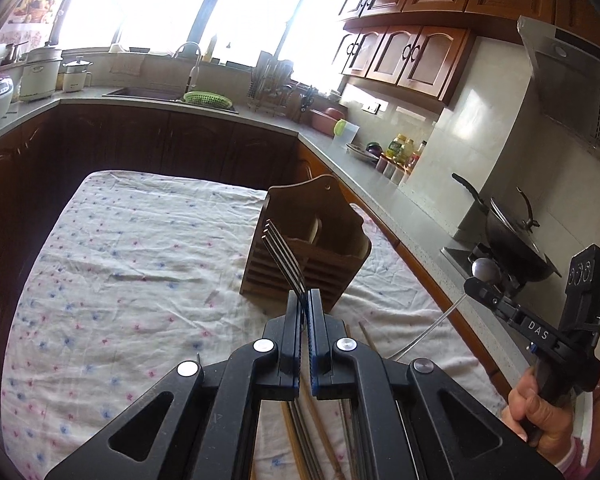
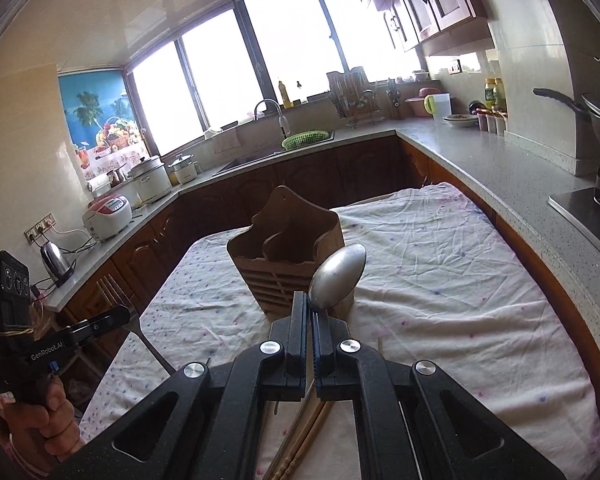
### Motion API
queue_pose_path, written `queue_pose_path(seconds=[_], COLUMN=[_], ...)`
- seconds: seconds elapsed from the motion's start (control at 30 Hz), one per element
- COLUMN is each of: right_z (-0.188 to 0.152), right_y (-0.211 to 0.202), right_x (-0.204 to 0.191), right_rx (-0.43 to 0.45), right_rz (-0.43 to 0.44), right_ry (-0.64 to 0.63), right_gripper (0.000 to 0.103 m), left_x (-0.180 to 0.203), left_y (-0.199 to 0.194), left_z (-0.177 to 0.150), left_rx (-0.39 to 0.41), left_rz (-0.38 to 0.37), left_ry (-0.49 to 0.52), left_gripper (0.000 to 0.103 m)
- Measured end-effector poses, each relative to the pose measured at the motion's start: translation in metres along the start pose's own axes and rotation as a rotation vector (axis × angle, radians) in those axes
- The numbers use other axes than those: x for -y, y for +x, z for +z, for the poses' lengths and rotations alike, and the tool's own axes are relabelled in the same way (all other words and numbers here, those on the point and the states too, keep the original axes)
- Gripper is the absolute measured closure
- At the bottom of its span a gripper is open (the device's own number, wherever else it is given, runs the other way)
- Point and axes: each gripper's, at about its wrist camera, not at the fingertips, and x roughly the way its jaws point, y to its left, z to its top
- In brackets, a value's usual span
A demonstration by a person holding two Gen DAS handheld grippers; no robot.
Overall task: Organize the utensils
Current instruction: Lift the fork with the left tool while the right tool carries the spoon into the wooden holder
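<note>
My left gripper is shut on the neck of a metal fork, held above the cloth with its tines pointing up and away. Just beyond it stands the wooden utensil holder, with nothing showing above its rim. My right gripper is shut on a metal spoon, bowl upward, in front of the same holder. Each gripper shows in the other's view: the right one with its spoon, the left one with its fork. Wooden chopsticks and more utensils lie on the cloth under the grippers.
The table wears a white floral cloth. A grey counter wraps around it, with a sink and green basket, rice cookers, a kettle and a wok on the stove. A hand grips the right tool.
</note>
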Motion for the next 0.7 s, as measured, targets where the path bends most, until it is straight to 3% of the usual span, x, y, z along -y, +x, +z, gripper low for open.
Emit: queue_pose_path(seconds=[0.37,0.57,0.7], right_z=[0.068,0.102,0.103], right_y=[0.020,0.052,0.082], right_x=[-0.010,-0.015,-0.012], right_rx=[0.134,0.180,0.159], right_rz=[-0.034,-0.065,-0.071], right_ry=[-0.065,-0.121,-0.146], right_gripper=[0.101,0.101,0.101], left_x=[-0.002,-0.026,-0.045], left_y=[0.036,0.094,0.150], left_z=[0.088,0.110,0.103], left_rx=[0.148,0.195,0.169], left_rz=[-0.052,-0.083,-0.055], left_ry=[0.015,-0.027,-0.041], left_gripper=[0.102,0.102,0.102])
